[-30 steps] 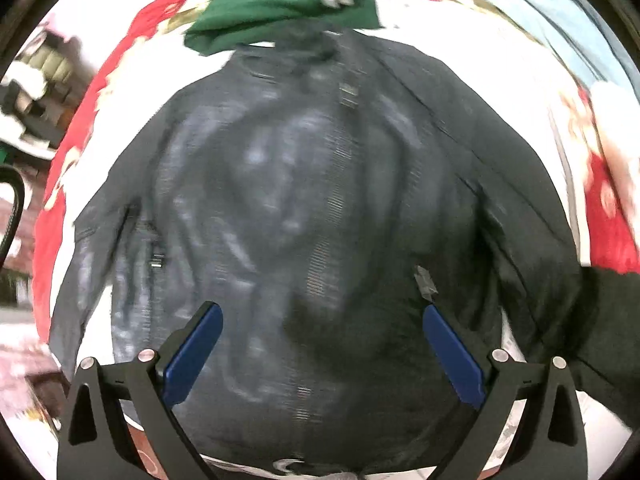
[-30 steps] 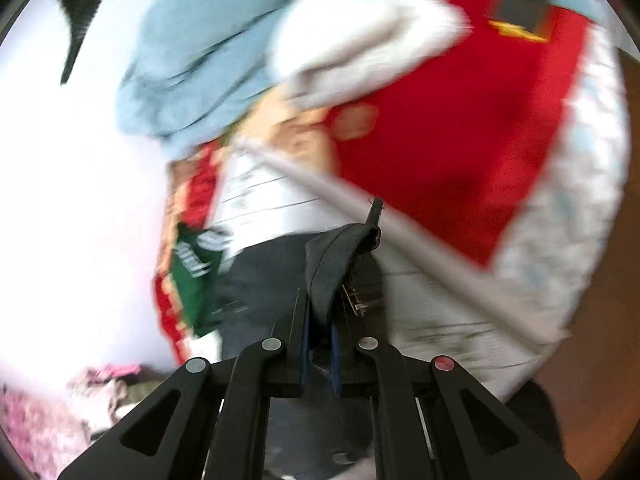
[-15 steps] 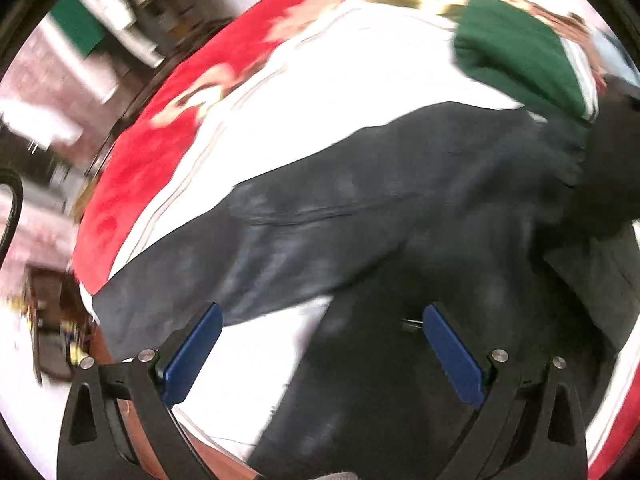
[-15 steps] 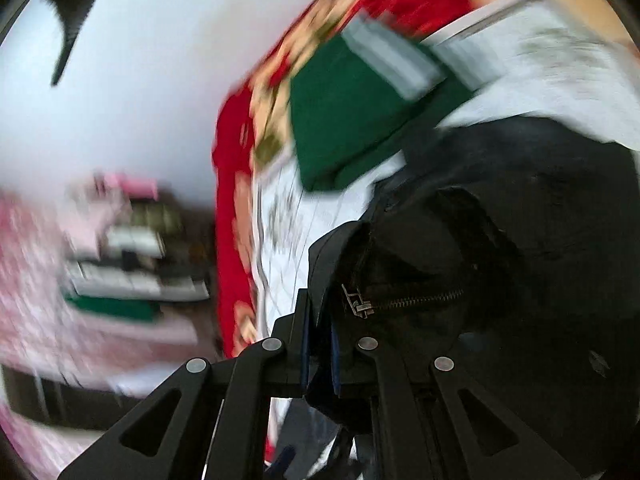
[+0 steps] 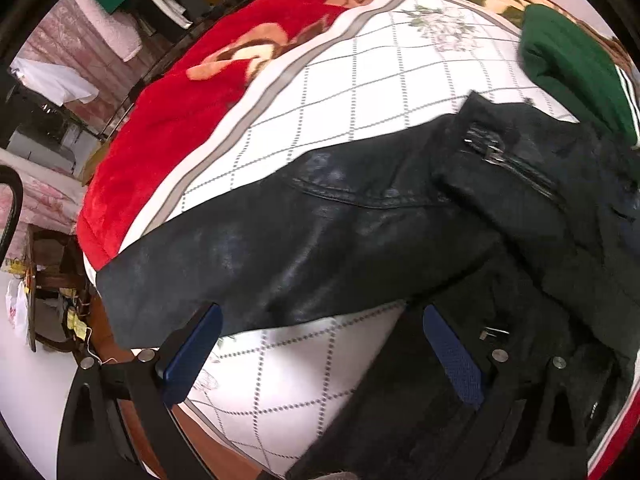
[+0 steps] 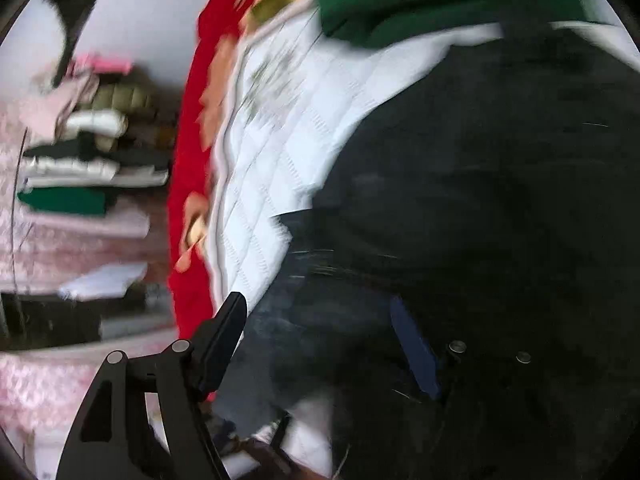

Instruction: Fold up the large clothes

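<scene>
A black leather jacket point(image 5: 320, 240) with a zip is spread on the bed, one sleeve stretched out, one side folded over.

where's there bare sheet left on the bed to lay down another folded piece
Free: the checked white sheet between the red blanket, the green garment and the black jacket; a smaller patch under the jacket's sleeve, by the left gripper. Crowded: the right side, under jacket folds.

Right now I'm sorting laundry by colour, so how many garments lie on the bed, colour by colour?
Black: 1, the black jacket, spread over the white quilted cover.
Green: 1, the folded green garment beside the jacket's collar.
Total: 2 garments on the bed. Blurred piles on the shelves behind are not counted.
</scene>
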### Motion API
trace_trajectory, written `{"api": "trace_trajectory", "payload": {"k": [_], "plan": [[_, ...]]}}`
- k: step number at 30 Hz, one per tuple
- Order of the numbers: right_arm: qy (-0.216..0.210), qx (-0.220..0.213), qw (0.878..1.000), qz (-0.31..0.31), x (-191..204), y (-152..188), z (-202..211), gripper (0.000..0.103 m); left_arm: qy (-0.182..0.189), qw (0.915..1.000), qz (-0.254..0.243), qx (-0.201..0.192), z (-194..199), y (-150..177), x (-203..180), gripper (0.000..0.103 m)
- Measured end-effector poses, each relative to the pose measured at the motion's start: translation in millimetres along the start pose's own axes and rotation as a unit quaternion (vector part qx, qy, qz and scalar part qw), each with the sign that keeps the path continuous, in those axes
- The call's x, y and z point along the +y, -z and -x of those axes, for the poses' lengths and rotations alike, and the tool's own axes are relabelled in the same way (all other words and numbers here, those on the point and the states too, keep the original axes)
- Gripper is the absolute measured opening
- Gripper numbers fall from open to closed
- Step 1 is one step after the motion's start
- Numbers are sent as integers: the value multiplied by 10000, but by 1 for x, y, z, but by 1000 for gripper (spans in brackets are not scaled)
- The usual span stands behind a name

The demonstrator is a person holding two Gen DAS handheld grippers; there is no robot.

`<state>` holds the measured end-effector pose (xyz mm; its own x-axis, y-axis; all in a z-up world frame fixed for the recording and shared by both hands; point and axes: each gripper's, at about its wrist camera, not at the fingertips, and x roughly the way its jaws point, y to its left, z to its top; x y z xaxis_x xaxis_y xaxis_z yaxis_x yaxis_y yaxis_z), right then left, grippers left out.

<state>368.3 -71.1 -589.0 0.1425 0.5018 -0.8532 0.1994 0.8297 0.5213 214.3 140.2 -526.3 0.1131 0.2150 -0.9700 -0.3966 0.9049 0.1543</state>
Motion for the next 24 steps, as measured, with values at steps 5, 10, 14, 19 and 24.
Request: {"api": "trace_trajectory", "payload": {"k": [5, 10, 14, 19, 24], "plan": [[2635, -384, 9633, -334, -100, 41, 76, 77, 83, 9997, -196, -86, 12, 5, -34, 102], [3486, 228, 9370, -5, -182, 54, 57, 70, 140, 9988, -440, -163, 18, 9, -80, 102], [3441, -398, 9356, -678, -231, 52, 80, 63, 81, 9979, -566, -305, 17, 8, -113, 102], [2861, -397, 9347, -2071, -288, 75, 92, 63, -152, 9984, -457, -297, 2, -3, -129, 102], [2836, -509, 9376, -1946, -268, 95, 113, 64, -440, 9984, -75, -359, -20, -27, -128, 102]]}}
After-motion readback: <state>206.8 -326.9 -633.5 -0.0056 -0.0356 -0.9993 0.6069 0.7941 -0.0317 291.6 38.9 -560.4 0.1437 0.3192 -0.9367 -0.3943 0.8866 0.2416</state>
